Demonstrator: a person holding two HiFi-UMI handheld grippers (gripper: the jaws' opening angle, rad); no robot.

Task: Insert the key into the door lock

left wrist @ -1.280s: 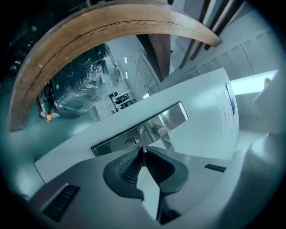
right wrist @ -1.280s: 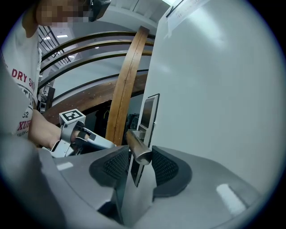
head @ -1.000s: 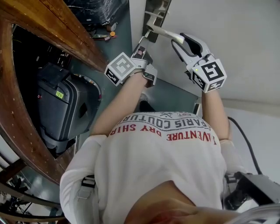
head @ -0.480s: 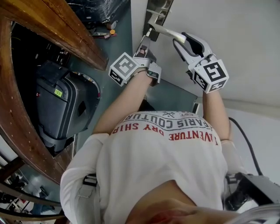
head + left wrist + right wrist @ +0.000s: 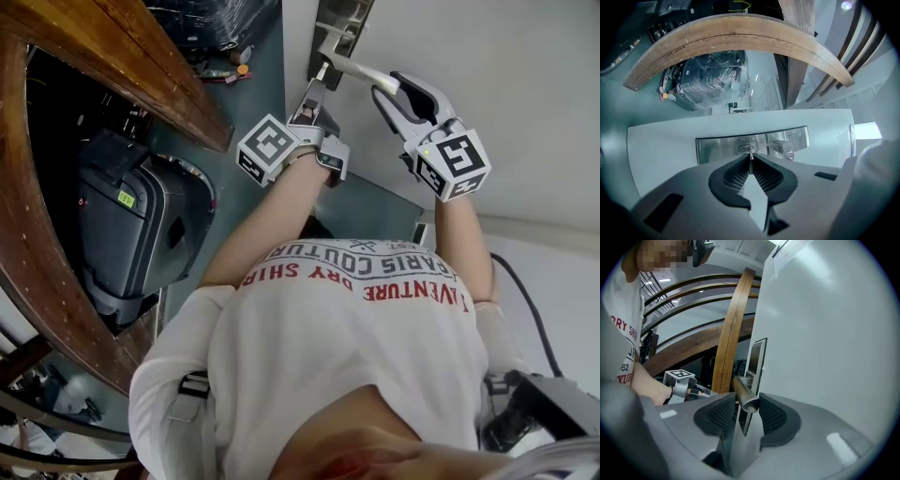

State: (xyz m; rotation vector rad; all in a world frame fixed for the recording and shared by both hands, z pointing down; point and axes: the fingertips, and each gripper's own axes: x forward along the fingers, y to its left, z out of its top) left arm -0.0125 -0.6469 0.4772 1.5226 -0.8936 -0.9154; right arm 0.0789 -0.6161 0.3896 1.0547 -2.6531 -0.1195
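A white door (image 5: 487, 84) carries a steel lock plate (image 5: 717, 147) with a round keyhole (image 5: 746, 149) and a silver lever handle (image 5: 356, 67). My left gripper (image 5: 750, 158) is shut on a thin metal key (image 5: 750, 156) held edge-on. The key's tip sits at the keyhole; how deep it goes is hidden. In the head view the left gripper (image 5: 314, 96) points at the plate just below the handle. My right gripper (image 5: 746, 403) is closed around the free end of the handle (image 5: 746, 398), with a ribbed pad on each side; it shows in the head view too (image 5: 387, 91).
A curved wooden rail (image 5: 141, 75) runs along the left, with a dark suitcase (image 5: 141, 225) under it. A plastic-wrapped pile (image 5: 712, 79) stands beyond the door edge. A black cable (image 5: 525, 291) lies on the floor at the right. The person's torso fills the lower head view.
The left gripper has rolled a little about its own line at the lock, its marker cube shifting slightly right. The right gripper stays on the handle.
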